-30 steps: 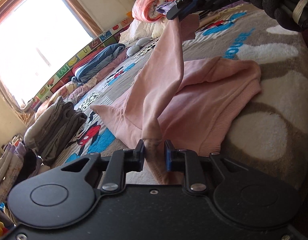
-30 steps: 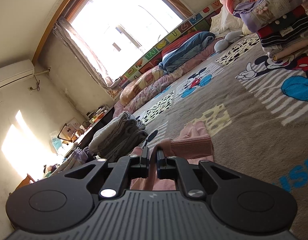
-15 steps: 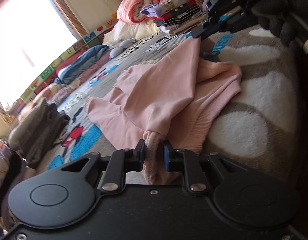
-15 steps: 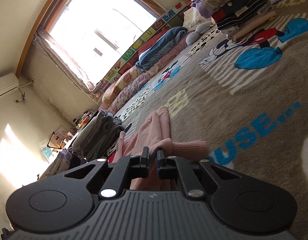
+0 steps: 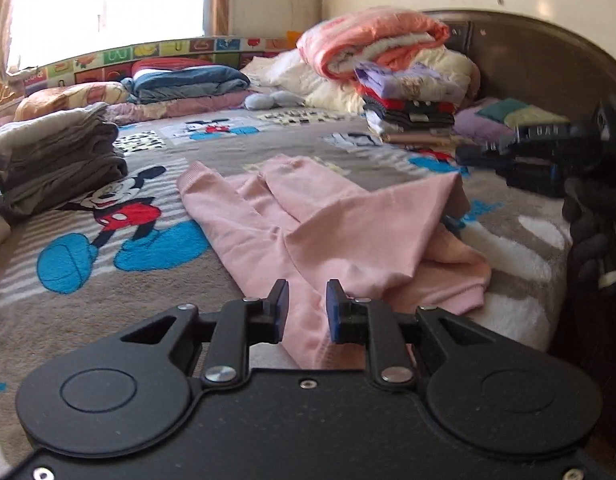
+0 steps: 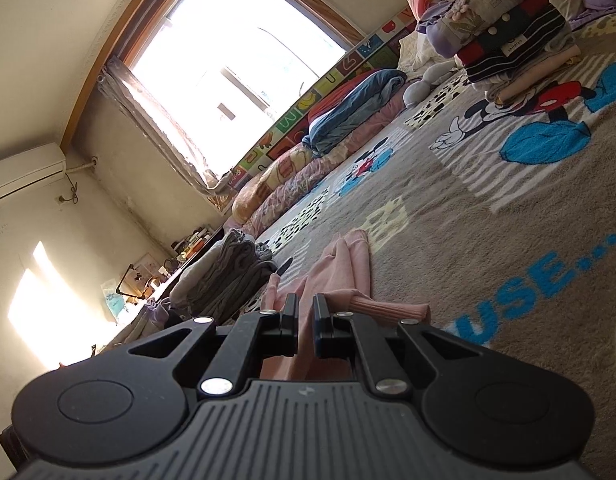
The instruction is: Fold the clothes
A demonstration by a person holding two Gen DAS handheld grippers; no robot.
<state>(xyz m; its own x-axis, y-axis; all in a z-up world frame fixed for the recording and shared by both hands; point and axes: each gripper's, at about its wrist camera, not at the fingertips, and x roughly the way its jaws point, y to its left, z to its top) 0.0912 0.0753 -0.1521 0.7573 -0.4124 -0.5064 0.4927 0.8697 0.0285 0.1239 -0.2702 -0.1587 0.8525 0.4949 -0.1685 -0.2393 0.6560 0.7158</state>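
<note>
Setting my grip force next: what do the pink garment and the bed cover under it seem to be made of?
Pink garment: apparently soft cotton-type knit, matte, with ribbed cuffs and hem; it drapes in loose folds. Bed cover: plush fleece-like pile, fuzzy surface, printed with cartoon mice. Exact fibres cannot be told.

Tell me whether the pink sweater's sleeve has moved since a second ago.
Yes. The sleeve, held up taut a second ago, has come down and lies flat across the sweater's body on the blanket. The left gripper has opened and let go.

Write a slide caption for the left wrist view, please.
Open left gripper above a folded pink knit garment lying on a cartoon-print fleece blanket.
</note>
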